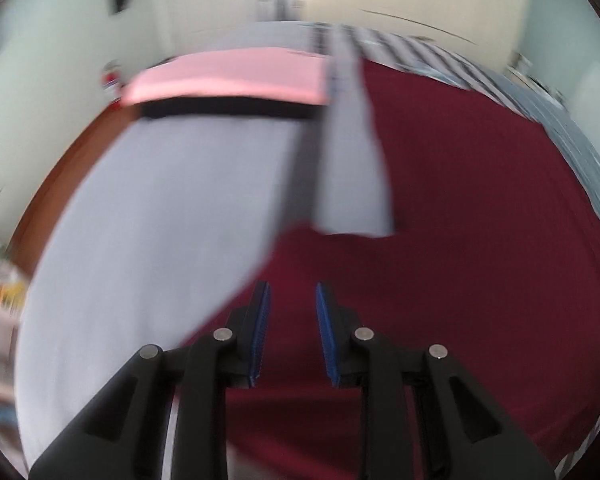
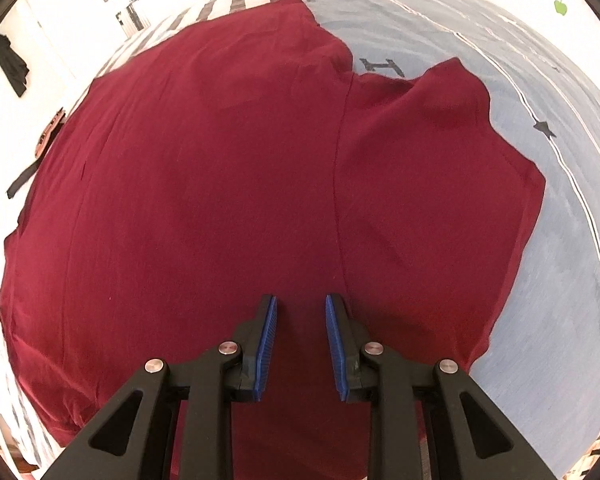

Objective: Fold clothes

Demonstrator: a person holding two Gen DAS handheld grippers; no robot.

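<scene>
A dark red garment [image 2: 204,184] is lying spread flat over a pale blue-grey bedcover [image 2: 540,208] printed with stars and thin lines; one sleeve [image 2: 440,128] is reaching out toward the cover's bare part. The right gripper [image 2: 301,336] is hanging over the near hem, its blue pads [image 2: 268,344] standing a little apart with nothing pinched between them, only red cloth showing beneath. The left gripper [image 1: 292,328] is likewise showing a gap between its pads, empty, above red cloth; its view is blurring heavily.

Judged from this layout, the work is sitting at an early stage: the garment is flattened and no fold is showing yet. The next move is probably calling for both grippers to take an edge or the sleeve and carry it across the body.

Around the garment, a pale lilac-grey cloth [image 1: 152,208] is lying just beside the red one, with a pink and a black folded item [image 1: 228,76] beyond it. That neighbouring cloth may be crowding the left-side fold.
</scene>
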